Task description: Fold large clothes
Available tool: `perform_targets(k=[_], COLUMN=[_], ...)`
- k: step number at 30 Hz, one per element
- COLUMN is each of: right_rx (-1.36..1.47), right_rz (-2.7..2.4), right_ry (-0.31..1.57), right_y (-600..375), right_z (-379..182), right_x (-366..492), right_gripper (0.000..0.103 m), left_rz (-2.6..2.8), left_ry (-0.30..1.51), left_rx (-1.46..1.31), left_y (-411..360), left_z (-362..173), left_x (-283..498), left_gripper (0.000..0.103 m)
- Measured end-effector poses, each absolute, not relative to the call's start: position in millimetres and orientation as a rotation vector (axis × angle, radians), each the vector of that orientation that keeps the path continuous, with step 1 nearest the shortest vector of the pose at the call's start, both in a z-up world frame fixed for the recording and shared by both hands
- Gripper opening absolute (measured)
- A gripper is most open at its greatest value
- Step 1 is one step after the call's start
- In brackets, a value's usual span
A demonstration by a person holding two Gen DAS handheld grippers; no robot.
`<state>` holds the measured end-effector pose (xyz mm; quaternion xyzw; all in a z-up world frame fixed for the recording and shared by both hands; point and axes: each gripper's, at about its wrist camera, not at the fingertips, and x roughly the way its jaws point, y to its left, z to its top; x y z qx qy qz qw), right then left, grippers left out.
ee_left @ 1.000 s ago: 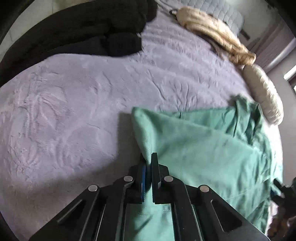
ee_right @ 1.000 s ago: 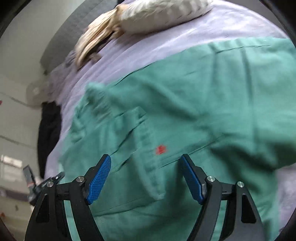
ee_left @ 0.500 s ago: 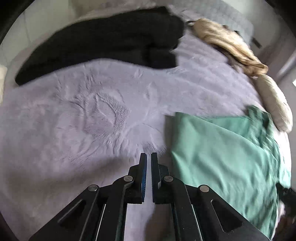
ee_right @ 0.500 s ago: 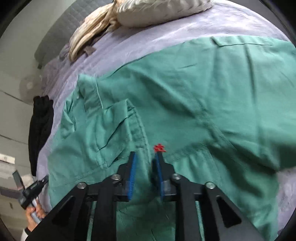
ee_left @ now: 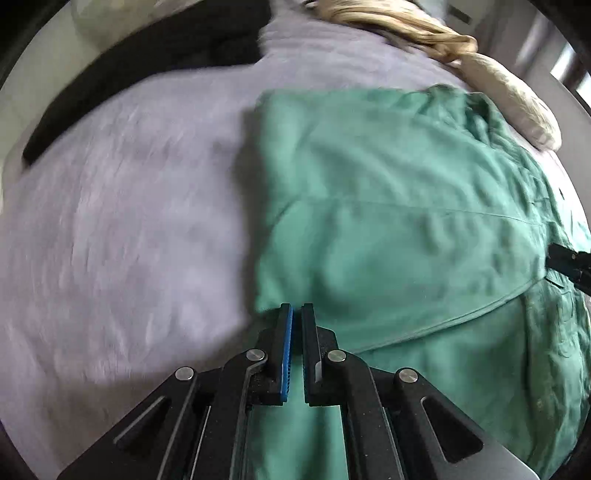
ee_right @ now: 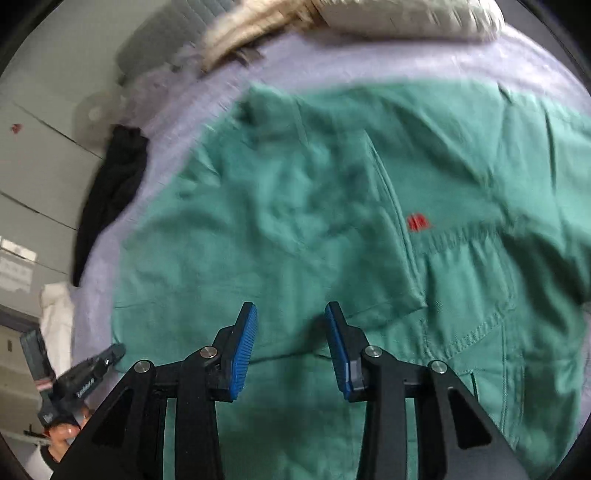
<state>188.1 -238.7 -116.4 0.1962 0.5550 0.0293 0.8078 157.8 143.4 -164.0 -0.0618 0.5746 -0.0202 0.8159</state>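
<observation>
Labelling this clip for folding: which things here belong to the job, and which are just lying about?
Job:
- large green cotton shirt
- left gripper
- right gripper

Lying about:
- black garment
- beige crumpled cloth
- cream pillow
- lilac plush bedspread

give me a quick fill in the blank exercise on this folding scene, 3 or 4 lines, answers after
1. The garment being folded, the shirt, is ____ in colour.
2. The small logo stitched on the shirt is ____.
3. The jaws of the right gripper stand ____.
4. The bedspread under the shirt is pale ____.

Missing words: green; red; open; purple
</observation>
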Motion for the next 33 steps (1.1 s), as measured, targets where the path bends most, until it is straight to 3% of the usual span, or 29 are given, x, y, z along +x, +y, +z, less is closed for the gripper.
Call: perform_targets(k=[1,3,4,8,10,12,14,15,16,17,20,22,27,30,31,33], right_rx=[0.458,0.521,0.537,0.574,0.610,0.625,0.647,0.667,0.682,0.700,0.738,0.769,0.833,0.865,0.872,0.882], right_rz=[0.065,0.066,0.049,-0.007,-0.003,-0.007,-0.002,0.000,0.000,-0.001,-0.003,-0.004,-0.014,-0.028,-0.036,-0.057], right_ry=[1.190,1.183,1.181,1.195,1.194,1.183,1.178,1.183,1.187,1.189,1.180,1.168,1.129,1.095,1.080,1.044], right_y=[-245.8,-258.0,-263.3,-281.5,-288.1,-295.2,-302.4,-305.3,-309.4,-313.0,-325.8,-337.1,-371.9,-399.3,-409.1,-430.0], right_z=[-122.5,-124.4,-122.7,-117.5,-113.4,-105.1,-100.3,-99.9,-99.7,-99.7,-98.4,-97.4,-92.2,-87.7,-85.9,-81.4], right_x=[187.4,183.5,179.6,158.3,146.0,128.5,114.8,107.3,101.6,95.1,80.2,72.7,58.6,51.0,49.6,46.5], right_gripper=[0.024,0.022,0.028,0.034,0.053,0.063,0.063,0.064,0.068,0.069,0.072,0.081,0.083,0.094,0.103,0.103], left_rz=[-0.039,0.002,0.040,0.057,0.047,0.028,0.001,-0.001,-0.004,-0.004,0.005,-0.011,-0.040,-0.078,-0.087,-0.113], left_ry=[1.220,1.229,1.233,1.244,1.234,1.227,1.231,1.238,1.247,1.248,1.197,1.221,1.249,1.270,1.279,1.295], left_rx=[-0.162,-0.184,-0.160,-0.154,-0.132,-0.116,-0.115,-0.108,-0.099,-0.085,-0.015,0.001,0.042,0.030,0.027,0.022], left_y=[151.0,161.5,164.6,166.3,152.3,136.4,114.1,107.7,96.6,83.2,40.7,21.7,-26.6,-54.9,-63.8,-81.6], left_z=[-163.6,-158.0,-155.4,-139.0,-128.6,-120.4,-114.8,-117.2,-116.3,-114.9,-108.8,-110.5,-111.7,-115.6,-117.7,-118.5], left_x=[154.4,151.5,150.6,143.1,139.0,136.5,136.3,139.5,141.2,142.2,145.6,148.3,154.3,164.0,167.3,169.5], left_gripper=[0.006,0.006,0.007,0.007,0.007,0.007,0.007,0.012,0.050,0.101,0.102,0.102,0.102,0.102,0.102,0.102])
